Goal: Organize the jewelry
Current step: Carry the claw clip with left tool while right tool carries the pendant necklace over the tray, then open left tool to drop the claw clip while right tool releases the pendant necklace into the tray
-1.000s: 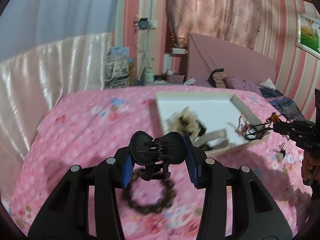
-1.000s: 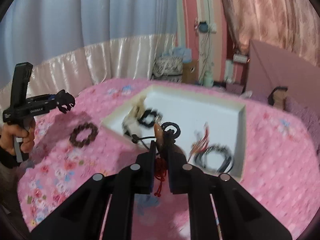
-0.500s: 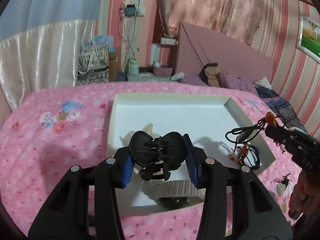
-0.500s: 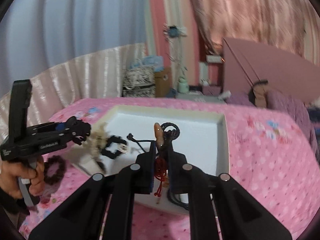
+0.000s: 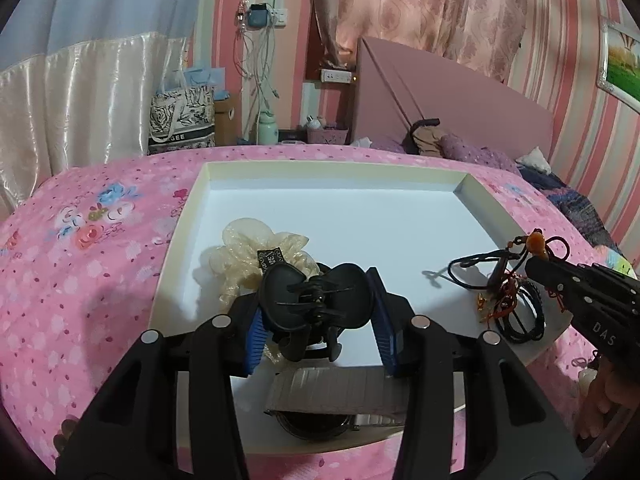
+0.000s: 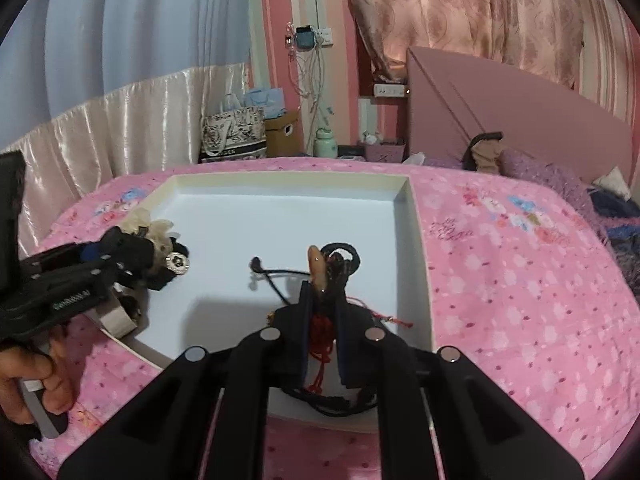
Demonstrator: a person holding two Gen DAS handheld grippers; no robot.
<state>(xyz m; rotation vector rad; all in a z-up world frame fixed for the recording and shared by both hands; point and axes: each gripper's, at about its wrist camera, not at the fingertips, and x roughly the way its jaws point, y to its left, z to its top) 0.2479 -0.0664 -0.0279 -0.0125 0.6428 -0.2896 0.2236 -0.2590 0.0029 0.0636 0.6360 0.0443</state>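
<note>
Hovering over the white tray (image 5: 480, 196) on the bed: left gripper (image 5: 316, 312) pinches a black hair claw (image 5: 314, 300), wings crosswise, above the cream scrunchie (image 5: 248, 252). Right gripper (image 6: 324, 304), pressed nearly together, pinches a corded pendant (image 6: 316, 272) over the tray's right side.

Dim warm indoor light, soft shadows on tray (image 5: 472, 216), sharp w/ fisheye-bent, vignetted edges.

Right gripper (image 6: 322, 300) jaws clamp a corded pendant (image 6: 318, 270) above white tray (image 6: 416, 240).
</note>
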